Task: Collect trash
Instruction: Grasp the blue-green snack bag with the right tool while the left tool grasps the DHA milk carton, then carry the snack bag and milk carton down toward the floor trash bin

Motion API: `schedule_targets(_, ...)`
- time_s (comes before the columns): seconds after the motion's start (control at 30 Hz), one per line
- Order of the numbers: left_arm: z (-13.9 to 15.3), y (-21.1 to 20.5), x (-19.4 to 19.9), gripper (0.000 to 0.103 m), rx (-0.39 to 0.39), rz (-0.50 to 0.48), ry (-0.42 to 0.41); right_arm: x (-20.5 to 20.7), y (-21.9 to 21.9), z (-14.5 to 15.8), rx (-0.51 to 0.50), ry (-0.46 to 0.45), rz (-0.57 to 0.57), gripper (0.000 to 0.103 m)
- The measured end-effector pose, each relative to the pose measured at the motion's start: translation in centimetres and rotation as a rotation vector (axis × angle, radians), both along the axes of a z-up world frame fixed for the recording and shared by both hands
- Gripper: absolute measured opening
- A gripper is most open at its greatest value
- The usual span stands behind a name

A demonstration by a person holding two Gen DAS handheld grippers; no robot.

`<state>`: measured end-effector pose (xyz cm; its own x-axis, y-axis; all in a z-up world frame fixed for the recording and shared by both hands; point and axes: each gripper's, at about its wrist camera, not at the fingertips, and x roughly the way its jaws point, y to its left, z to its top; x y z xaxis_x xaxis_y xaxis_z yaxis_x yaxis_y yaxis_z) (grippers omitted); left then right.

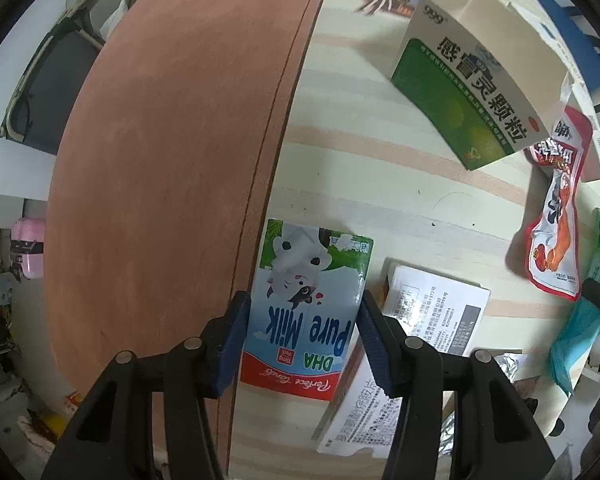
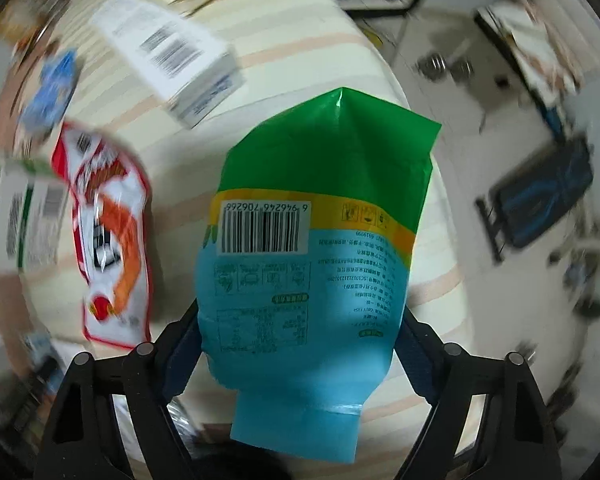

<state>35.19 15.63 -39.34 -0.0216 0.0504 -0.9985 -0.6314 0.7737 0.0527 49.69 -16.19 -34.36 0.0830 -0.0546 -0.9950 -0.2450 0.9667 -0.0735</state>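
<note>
**Observer 1:** Left gripper (image 1: 300, 332) points down at the table, its ribbed blue pads (image 1: 234, 344) set against both sides of a small Pure Milk carton (image 1: 304, 308). The jaws look clamped on it. The carton is a glossy printed box with a cartoon cow, lying flat at the seam where the striped tablecloth (image 1: 380, 184) meets a plain brick-red cloth (image 1: 172, 160).

**Observer 2:** Right gripper (image 2: 300, 340) has a puffy snack bag (image 2: 312, 248) between its fingers, slick plastic film in blue, yellow and green with a barcode. The pads sit at the bag's edges, but the bag hides the contact, so whether they press on it cannot be told.

**Observer 1:** Just past the carton, the left view shows white paper medicine boxes (image 1: 432, 312) with fine print and a crinkled foil strip (image 1: 508, 364). Farther off stands a green-and-white 999 medicine box (image 1: 468, 92), open at the top, and a red-and-white snack sachet (image 1: 556, 216).

**Observer 2:** The right view, which is blurred, catches that sachet (image 2: 112, 240) too, plus a white barcoded box (image 2: 172, 52) beyond it and the pale floor (image 2: 460, 60) off the table's edge.
</note>
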Motion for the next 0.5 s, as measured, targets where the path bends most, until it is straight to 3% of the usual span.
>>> schedule_targets(0.27, -0.7, -0.4, 1.2, 0.049, 0.028, -0.017, -0.001, -0.9, 1.1, -1.5, -0.052, -0.018, 0.022, 0.088)
schedule_targets(0.37, 0.3, -1.2, 1.0, 0.049, 0.049, -0.022, -0.015, -1.5, 1.6, -0.9, -0.047, -0.037, 0.037, 0.08)
schedule_targets(0.5, 2.8, -3.3, -0.2, 0.049, 0.078, -0.02, -0.041, -2.5, 2.3, 1.2, -0.027, -0.057, 0.042, 0.079)
